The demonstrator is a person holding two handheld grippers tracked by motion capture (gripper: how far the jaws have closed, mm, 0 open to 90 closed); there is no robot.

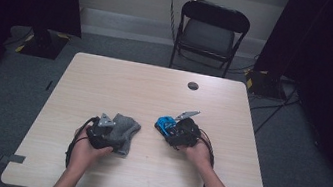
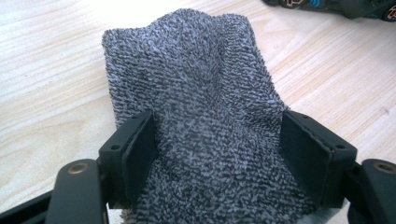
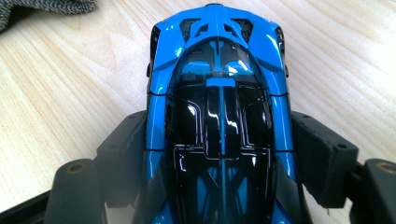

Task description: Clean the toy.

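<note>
From above, the light wooden table point(image 1: 154, 96) carries two things near its front middle: a grey towel point(image 1: 124, 128) on the left and a blue toy car point(image 1: 166, 124) on the right, apart from each other. The person's left hand point(image 1: 86, 150) holds the left gripper point(image 1: 106, 132) over the near edge of the towel. The right hand point(image 1: 198, 154) holds the right gripper point(image 1: 176, 131) at the car. A black folding chair point(image 1: 210, 32) stands beyond the far edge of the table.

Along the left gripper view, the two black jaws stand apart with the bunched grey towel between them; the cloth fills the gap and touches both pads, and it runs forward onto the table. A strip of the car shows at the top right corner.

Along the right gripper view, the jaws stand on either side of the blue and black car, which points away from the camera. The left pad lies against the car's flank; whether the right pad touches cannot be told. A towel corner shows top left.
</note>
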